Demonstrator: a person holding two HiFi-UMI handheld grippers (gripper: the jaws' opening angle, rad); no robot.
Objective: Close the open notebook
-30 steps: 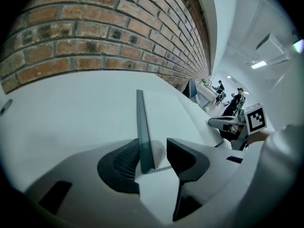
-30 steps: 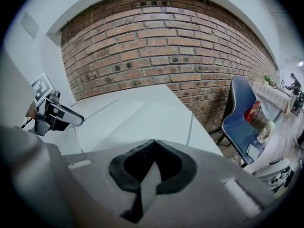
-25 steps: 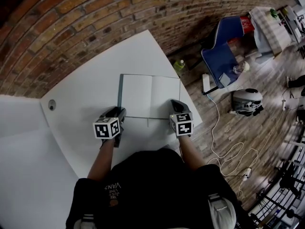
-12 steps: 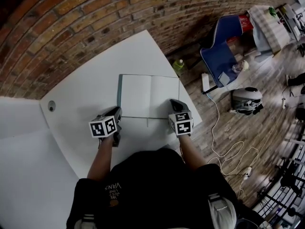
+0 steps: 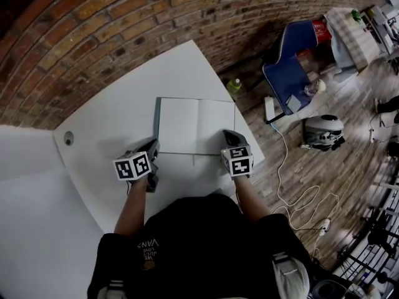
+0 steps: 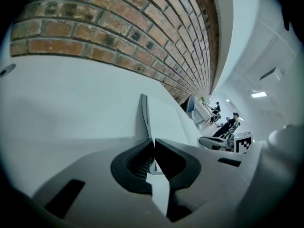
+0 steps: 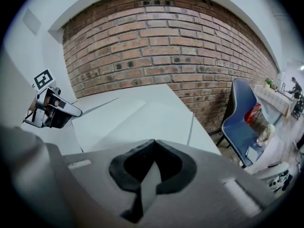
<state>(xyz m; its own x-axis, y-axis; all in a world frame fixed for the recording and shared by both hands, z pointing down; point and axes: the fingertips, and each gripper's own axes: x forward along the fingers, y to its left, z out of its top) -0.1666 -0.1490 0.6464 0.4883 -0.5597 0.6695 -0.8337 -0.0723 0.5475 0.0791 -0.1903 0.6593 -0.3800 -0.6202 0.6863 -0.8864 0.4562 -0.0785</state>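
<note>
The left hand-held gripper (image 5: 153, 147) is closing its jaws on the near-left cover corner of the notebook (image 5: 187, 126), which spreads rightward from it; the right hand-held gripper (image 5: 228, 134) is pressed together.

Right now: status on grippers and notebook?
Left gripper jaws closing on the notebook, left cover edge. Right gripper shut, empty, by its near right corner. It lies open flat on the table. Nothing on the pages.

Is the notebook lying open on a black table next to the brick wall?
Not quite: the table is white, not black. The head view shows the notebook lying open on it next to the brick wall.
</note>
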